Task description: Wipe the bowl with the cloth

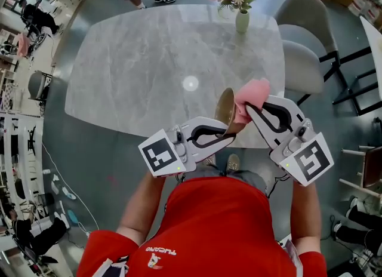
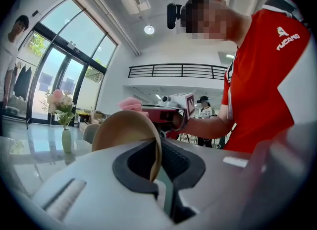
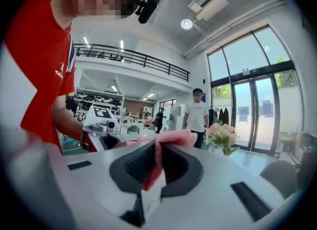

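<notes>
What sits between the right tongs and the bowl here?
The pink cloth, pinched in the right tongs, close beside the bowl. The head view shows it.

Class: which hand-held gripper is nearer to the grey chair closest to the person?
Right. The right hand-held gripper, holding the cloth, is left of the chair; the left hand-held gripper, gripping the bowl, sits further left.

Smooth matt wood-look bowl [image 1: 225, 106] — soft pink fabric cloth [image 1: 253, 92] — glossy grey marble-look table [image 1: 137, 61].
</notes>
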The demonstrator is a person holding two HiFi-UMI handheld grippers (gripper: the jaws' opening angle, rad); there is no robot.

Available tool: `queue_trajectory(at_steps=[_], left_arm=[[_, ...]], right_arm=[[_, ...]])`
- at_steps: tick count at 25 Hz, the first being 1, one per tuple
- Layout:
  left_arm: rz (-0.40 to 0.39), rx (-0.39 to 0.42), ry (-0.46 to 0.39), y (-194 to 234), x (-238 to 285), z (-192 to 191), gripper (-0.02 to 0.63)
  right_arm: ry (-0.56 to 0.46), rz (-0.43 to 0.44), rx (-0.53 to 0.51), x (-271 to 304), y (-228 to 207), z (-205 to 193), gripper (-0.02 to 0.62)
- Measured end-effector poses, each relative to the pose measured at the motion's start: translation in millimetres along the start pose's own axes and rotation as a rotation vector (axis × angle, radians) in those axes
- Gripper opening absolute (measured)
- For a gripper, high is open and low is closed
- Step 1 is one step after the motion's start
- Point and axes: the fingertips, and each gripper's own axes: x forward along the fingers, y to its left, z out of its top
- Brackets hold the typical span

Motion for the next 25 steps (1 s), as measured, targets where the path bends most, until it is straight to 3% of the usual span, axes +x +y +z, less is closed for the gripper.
queue_trajectory(at_steps=[2,5,8,12,18,25], left_arm=[[0.034,0.03,0.035,5,2,-6,0.018],[0.106,0.141,0.123,20,9,-22,0.018],[0.202,0.193,0.276,38,15,-47,0.018],[0.276,0.245,0.484,57,21,-82,0.018],[0.272,0.338,0.692,74,30,-117,0.018],[0.234,0.428,0.912,91,32,-164,0.018]], right_arm=[[0.0,-0.002,-0.006,-1,2,0,0.02],[0.014,-0.052,-0.033,-3,-2,-5,0.02],[0.067,-0.144,-0.047,-8,-15,-22,0.02],[0.132,-0.243,0.021,-13,-29,-52,0.02],[0.195,-0.286,0.083,-14,-35,-92,0.02],[0.232,-0.305,0.088,-16,-37,-108,0.02]])
